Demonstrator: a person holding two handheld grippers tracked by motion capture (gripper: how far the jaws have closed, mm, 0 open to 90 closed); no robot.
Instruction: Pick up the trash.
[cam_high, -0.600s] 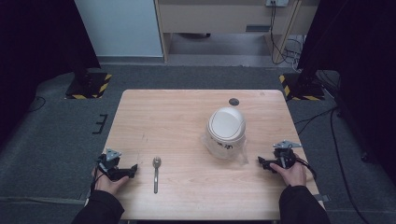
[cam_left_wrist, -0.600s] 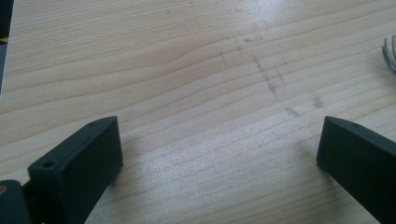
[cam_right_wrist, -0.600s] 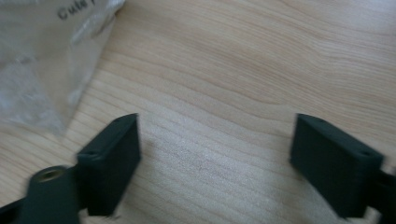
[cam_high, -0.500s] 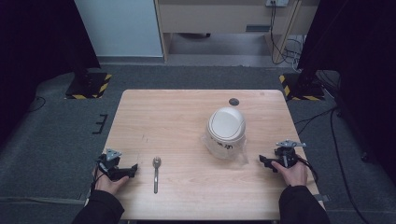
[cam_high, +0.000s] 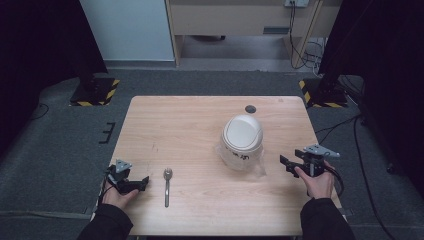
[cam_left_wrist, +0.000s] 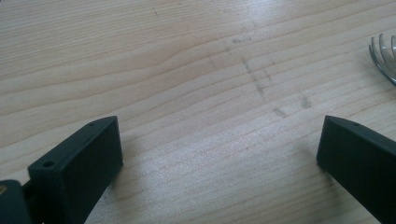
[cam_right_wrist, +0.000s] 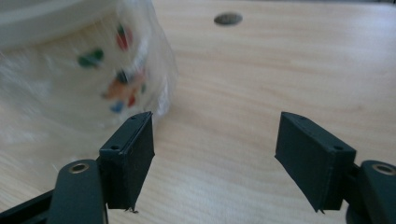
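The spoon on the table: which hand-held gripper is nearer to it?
Left. The left hand-held gripper sits just left of the spoon, jaws open, not touching it. The right hand-held gripper is far across the table, beyond the lidded container.

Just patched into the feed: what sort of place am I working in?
Probably a lab or recording room: a bare wooden table on grey carpet, with black curtains at the sides and hazard-striped stand bases.
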